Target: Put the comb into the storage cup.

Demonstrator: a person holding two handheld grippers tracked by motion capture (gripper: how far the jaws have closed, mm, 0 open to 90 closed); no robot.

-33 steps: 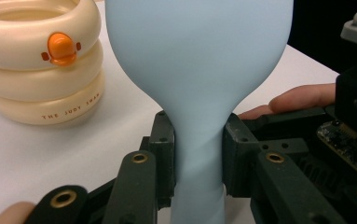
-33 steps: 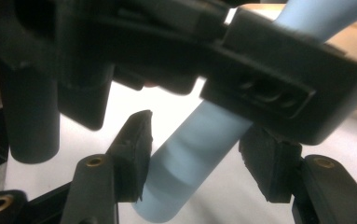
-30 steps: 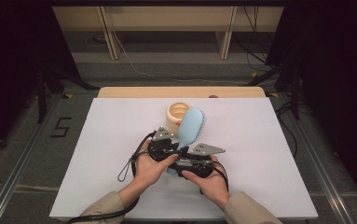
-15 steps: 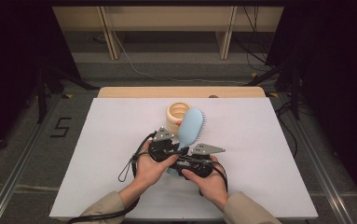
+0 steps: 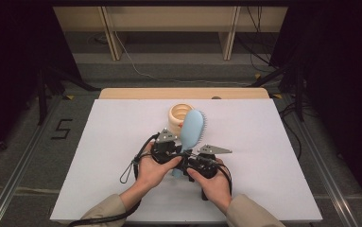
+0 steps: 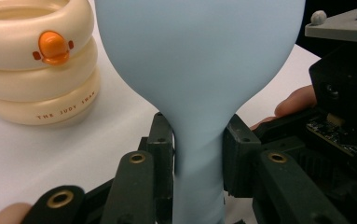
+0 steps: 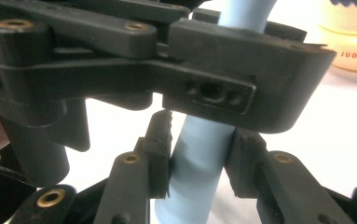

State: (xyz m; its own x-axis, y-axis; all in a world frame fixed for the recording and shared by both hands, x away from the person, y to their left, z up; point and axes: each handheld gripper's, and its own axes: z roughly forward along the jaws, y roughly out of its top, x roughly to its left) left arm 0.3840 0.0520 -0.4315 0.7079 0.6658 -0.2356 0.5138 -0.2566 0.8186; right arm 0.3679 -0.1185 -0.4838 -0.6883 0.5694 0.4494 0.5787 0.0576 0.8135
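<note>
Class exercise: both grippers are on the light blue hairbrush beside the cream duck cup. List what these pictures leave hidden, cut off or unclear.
- Hairbrush handle end: high view, covered by the hands and grippers.
- Brush head top: left gripper view, cut off by the upper edge.
- Bristles: left gripper view, facing away.
- Cream cup: right gripper view, cut by the corner and blurred.
- Right gripper: whether the pad on the picture's right touches the handle is unclear.

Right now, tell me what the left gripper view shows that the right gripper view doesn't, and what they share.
Left gripper view alone: the wide pale blue head of the brush, the orange duck bill on the cream ringed cup, and the left gripper clamped on the brush's neck. Right gripper view alone: the right gripper closed on the handle lower down, with the left gripper's black body crossing just above it. Both share: the blue brush, the cream cup with its lettering, and the white table.
</note>
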